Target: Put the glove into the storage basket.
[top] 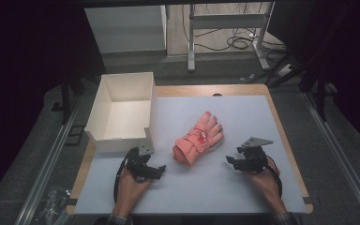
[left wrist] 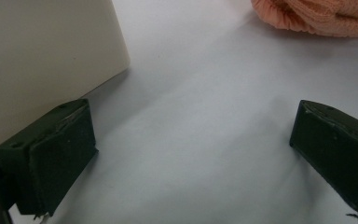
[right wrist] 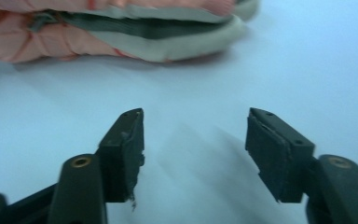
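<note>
Bench (top: 225,187): pale grey-white rectangular top with a light wooden edge, lit from above, dark surroundings on both sides.

Open white rectangular cardboard box (top: 122,110): stands at the far left part of the bench, its near left corner reaching past the bench edge, opening upward, nothing visible inside. In the left gripper view its cream outer wall (left wrist: 42,60) rises just beside the left jaw.

Pair of salmon-pink knitted gloves with grey-white palm sides (top: 198,138): lies flat near the bench's middle, to the right of the box and apart from it, fingers pointing away and to the right, cuffs toward the person. The two lie stacked, red markings on top. In the right gripper view the stack (right wrist: 112,30) lies ahead of the jaws, the pale layers and a dark seam showing along its edge; in the left gripper view only a knitted cuff (left wrist: 317,16) shows at the upper right.

Left gripper (top: 155,171): held low over the bench just in front of the box, left of the gloves. Jaws spread wide, bare bench between them, nothing grasped.

Right gripper (top: 230,161): held to the right of the gloves, near but apart from them, pointing toward them. Jaws released, nothing between them.
</note>
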`<act>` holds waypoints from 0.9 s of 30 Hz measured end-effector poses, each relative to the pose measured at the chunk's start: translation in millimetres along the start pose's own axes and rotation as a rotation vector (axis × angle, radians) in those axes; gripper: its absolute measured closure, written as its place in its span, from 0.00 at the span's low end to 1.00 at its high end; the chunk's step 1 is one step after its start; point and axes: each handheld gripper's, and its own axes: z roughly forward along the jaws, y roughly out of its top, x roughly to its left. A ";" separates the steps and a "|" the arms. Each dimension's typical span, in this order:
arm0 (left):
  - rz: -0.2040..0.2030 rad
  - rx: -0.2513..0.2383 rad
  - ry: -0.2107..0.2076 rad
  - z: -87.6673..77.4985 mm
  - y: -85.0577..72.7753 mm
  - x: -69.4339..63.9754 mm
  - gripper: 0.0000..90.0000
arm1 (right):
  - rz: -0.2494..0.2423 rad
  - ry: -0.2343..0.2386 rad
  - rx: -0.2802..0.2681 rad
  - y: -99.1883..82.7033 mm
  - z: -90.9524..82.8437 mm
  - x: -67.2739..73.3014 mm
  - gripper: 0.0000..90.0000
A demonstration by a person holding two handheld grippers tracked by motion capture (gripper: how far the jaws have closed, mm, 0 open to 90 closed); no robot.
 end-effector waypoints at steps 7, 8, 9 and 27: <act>-0.001 0.000 -0.001 0.0 0.0 0.1 0.00 | 0.026 -0.060 0.006 -16.3 -8.7 -15.5 0.31; -0.001 0.000 -0.002 -0.1 0.0 0.1 0.00 | 0.028 -0.066 0.006 -18.7 -9.4 -17.3 0.31; -0.001 0.000 -0.001 -0.1 0.0 0.1 0.00 | 0.034 -0.066 -0.004 -20.4 -10.4 -18.4 0.30; 0.019 0.030 -0.051 -5.8 4.0 -2.3 0.03 | 0.013 -0.107 0.007 -22.6 -9.0 -16.5 0.23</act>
